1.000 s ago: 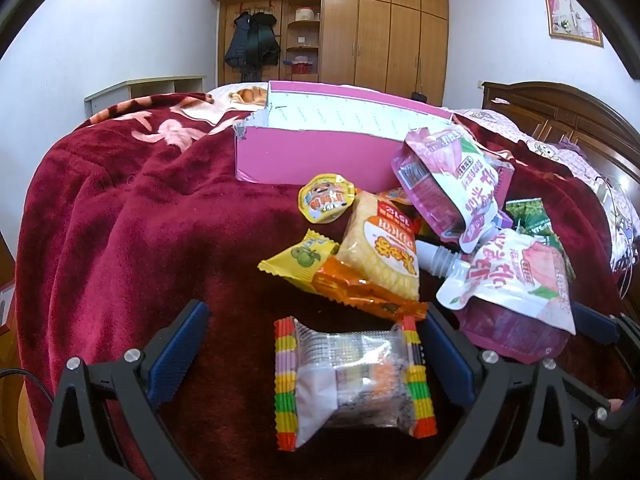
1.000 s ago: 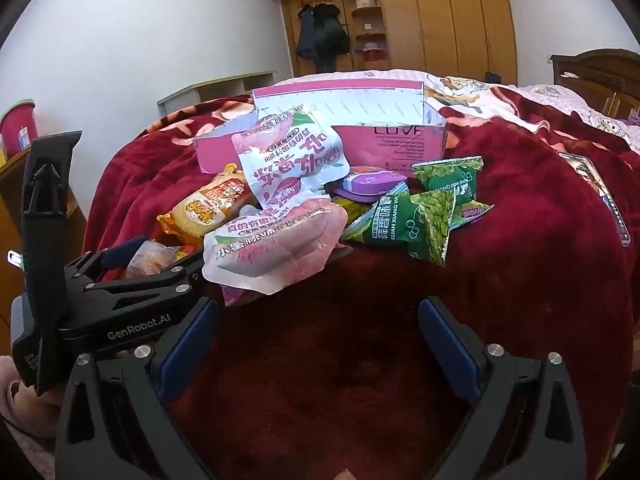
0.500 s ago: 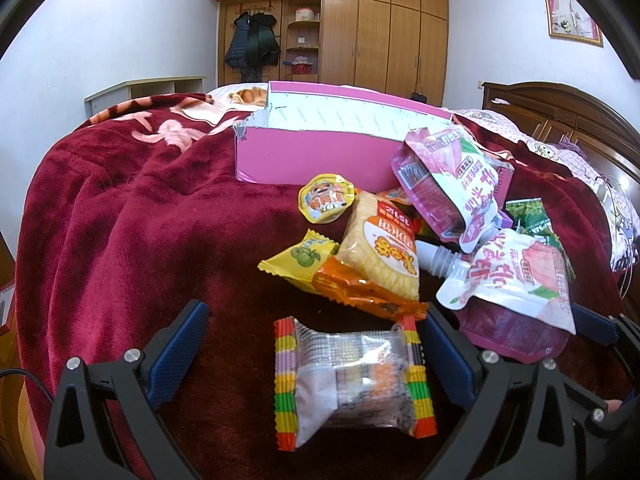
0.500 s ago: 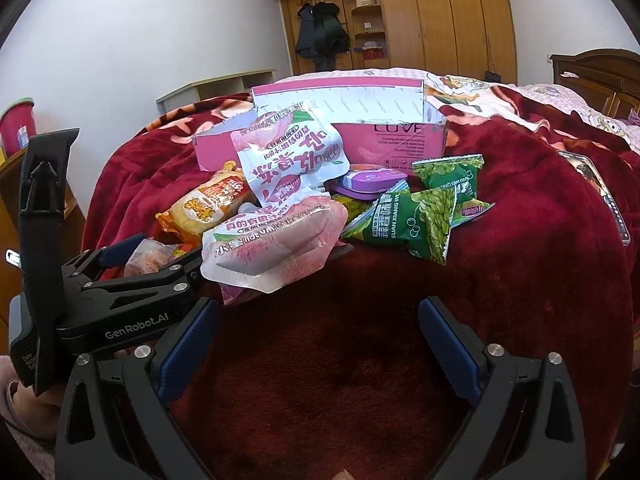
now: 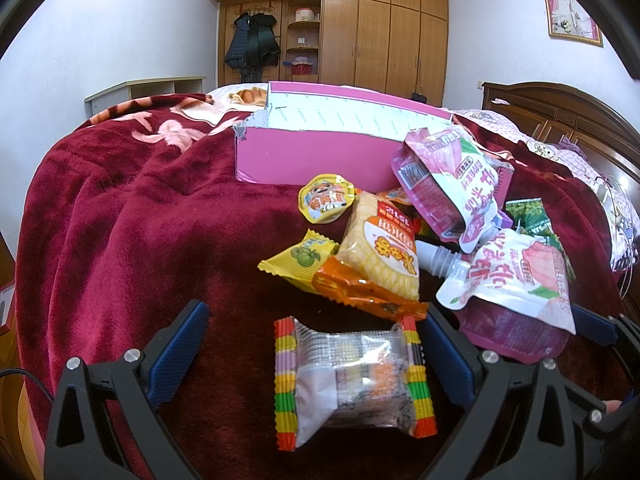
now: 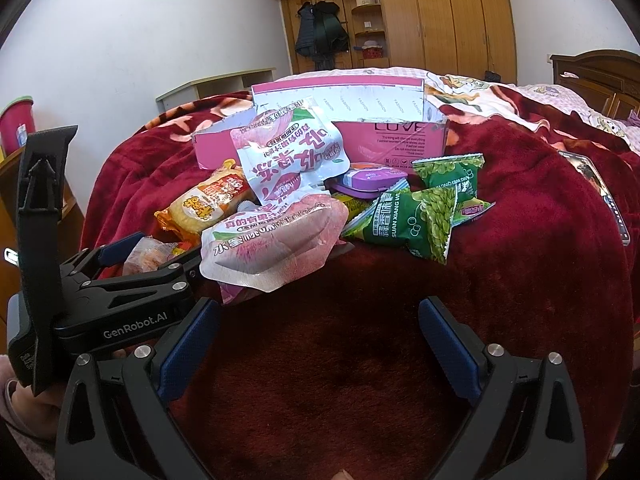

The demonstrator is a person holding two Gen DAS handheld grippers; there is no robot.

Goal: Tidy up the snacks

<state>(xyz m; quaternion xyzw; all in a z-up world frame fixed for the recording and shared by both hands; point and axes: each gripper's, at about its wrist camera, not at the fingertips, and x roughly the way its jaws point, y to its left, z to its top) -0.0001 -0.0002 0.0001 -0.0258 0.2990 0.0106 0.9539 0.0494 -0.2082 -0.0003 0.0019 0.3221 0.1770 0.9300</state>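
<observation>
A pile of snacks lies on a dark red blanket (image 5: pixel 120 240) in front of an open pink box (image 5: pixel 320 156) (image 6: pixel 400 136). My left gripper (image 5: pixel 316 344) is open, its blue pads (image 5: pixel 176 352) on either side of a clear packet with rainbow-striped ends (image 5: pixel 352 380). Beyond it lie an orange cracker pack (image 5: pixel 380 252), a yellow candy (image 5: pixel 300 260), a round jelly cup (image 5: pixel 326 198) and two pink-and-white drink pouches (image 5: pixel 448 184) (image 5: pixel 516 276). My right gripper (image 6: pixel 320 340) is open over bare blanket, just short of the nearer pouch (image 6: pixel 272 244) and green pea bags (image 6: pixel 412 220).
The left gripper body (image 6: pixel 108 300) shows at the left of the right wrist view. A purple tin (image 6: pixel 368 180) sits behind the pea bags. A flat dark strip (image 6: pixel 596 188) lies on the blanket at right. Wardrobes (image 5: pixel 380 40) and a wooden headboard (image 5: pixel 560 116) stand behind.
The right wrist view has edged slightly, with the left gripper body a little lower in it. The left gripper and snacks have not moved.
</observation>
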